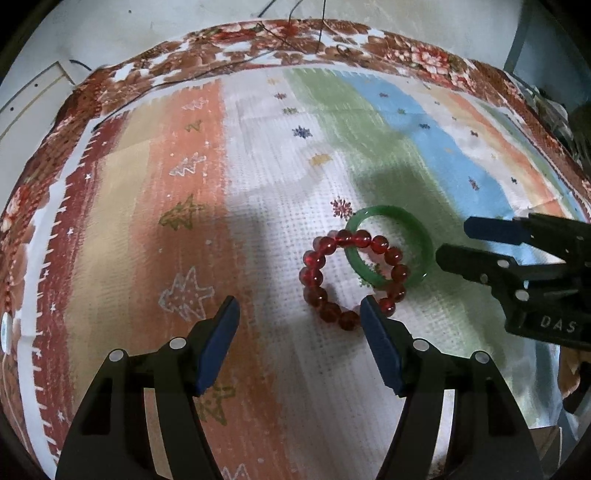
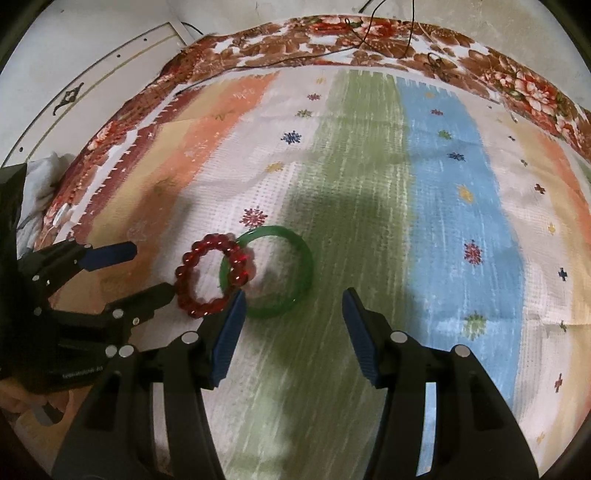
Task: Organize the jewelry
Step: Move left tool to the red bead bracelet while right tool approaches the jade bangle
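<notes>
A red beaded bracelet (image 1: 321, 291) lies on the striped cloth, overlapping a green bangle (image 1: 421, 240) just to its right. My left gripper (image 1: 299, 308) is open above the cloth, its right finger beside the red bracelet's near edge. In the right wrist view the red bracelet (image 2: 184, 266) overlaps the left rim of the green bangle (image 2: 303, 266). My right gripper (image 2: 293, 301) is open, its left finger near where the two rings meet. Each gripper shows in the other's view: the right one (image 1: 452, 242) beside the bangle, the left one (image 2: 151, 267) beside the red bracelet.
The striped mat (image 2: 443, 184) covers a floral tablecloth (image 2: 332, 44) whose border runs along the far edge. Thin dark cords (image 2: 369, 33) lie across the far border. A white wall panel (image 2: 92, 66) stands behind at left.
</notes>
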